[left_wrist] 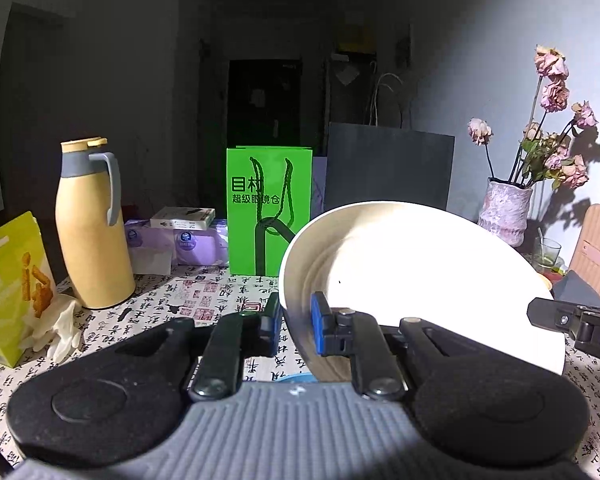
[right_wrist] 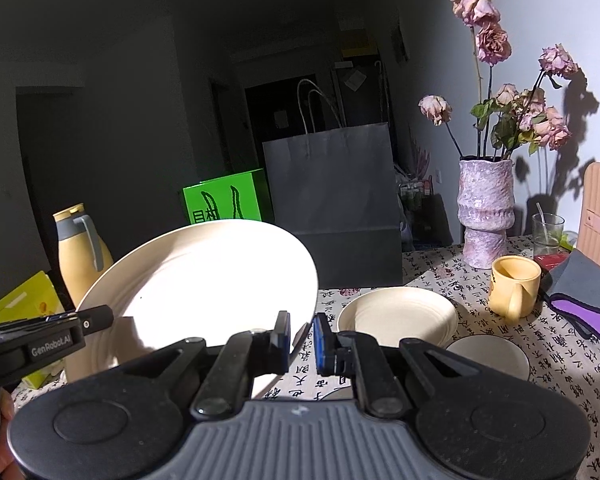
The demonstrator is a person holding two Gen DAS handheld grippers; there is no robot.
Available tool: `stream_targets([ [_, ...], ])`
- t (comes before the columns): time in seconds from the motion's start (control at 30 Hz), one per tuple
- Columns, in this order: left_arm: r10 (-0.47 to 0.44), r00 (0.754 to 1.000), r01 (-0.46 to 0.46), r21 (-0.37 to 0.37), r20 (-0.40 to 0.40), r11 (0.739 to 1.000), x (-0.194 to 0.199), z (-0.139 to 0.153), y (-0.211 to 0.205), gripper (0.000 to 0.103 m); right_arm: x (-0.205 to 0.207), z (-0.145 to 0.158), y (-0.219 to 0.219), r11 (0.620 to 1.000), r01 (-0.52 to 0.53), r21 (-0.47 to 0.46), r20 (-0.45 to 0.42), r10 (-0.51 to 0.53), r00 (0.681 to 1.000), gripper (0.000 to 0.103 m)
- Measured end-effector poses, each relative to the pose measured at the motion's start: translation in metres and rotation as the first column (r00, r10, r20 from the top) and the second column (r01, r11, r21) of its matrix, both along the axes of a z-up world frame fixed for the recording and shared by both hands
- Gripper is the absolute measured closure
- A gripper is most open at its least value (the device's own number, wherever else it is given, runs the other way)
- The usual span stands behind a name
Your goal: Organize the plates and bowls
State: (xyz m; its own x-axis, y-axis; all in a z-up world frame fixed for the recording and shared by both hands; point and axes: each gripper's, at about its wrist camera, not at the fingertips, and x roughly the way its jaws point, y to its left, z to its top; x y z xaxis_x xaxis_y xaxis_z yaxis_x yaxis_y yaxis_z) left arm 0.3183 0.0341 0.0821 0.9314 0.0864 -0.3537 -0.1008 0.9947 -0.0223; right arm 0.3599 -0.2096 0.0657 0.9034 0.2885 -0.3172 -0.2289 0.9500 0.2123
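Note:
A large cream plate [left_wrist: 420, 280] is held tilted above the table by both grippers. My left gripper [left_wrist: 296, 320] is shut on its left rim. My right gripper [right_wrist: 302, 338] is shut on its right rim, and the plate [right_wrist: 204, 288] fills the left of the right wrist view. The right gripper's tip [left_wrist: 556, 318] shows at the plate's right edge in the left wrist view. The left gripper [right_wrist: 96, 320] shows at the plate's left edge in the right wrist view. A smaller cream plate [right_wrist: 398, 314] lies on the table, with a small white dish [right_wrist: 492, 354] in front of it.
A tan thermos jug [left_wrist: 92, 228], a green bag [left_wrist: 270, 208], a dark paper bag [right_wrist: 332, 208] and a vase of dried roses [right_wrist: 486, 212] stand along the table's back. A yellow mug [right_wrist: 514, 286], a glass [right_wrist: 547, 232] and a grey-purple cloth [right_wrist: 584, 292] lie right. A snack bag [left_wrist: 10, 284] stands left.

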Motion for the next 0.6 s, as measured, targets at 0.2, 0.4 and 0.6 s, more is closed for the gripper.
stream_targets([
  [0.2,0.013,1.000,-0.013,0.011,0.019,1.000,-0.024,0.006,-0.007,0.088,-0.021,0.001,-0.006,1.000,-0.012,0.013,0.009,0.012,1.000,0.091],
  [0.4,0.029,0.999,-0.029,0.023,0.026,0.999,-0.048,0.008,-0.015,0.088,-0.044,0.001,-0.013,0.999,-0.022,0.034,0.014,0.022,1.000,0.091],
  [0.6,0.044,0.998,-0.046,0.038,0.037,0.998,-0.071,0.011,-0.027,0.088,-0.067,-0.004,-0.024,0.997,-0.023,0.076,0.012,0.022,1.000,0.092],
])
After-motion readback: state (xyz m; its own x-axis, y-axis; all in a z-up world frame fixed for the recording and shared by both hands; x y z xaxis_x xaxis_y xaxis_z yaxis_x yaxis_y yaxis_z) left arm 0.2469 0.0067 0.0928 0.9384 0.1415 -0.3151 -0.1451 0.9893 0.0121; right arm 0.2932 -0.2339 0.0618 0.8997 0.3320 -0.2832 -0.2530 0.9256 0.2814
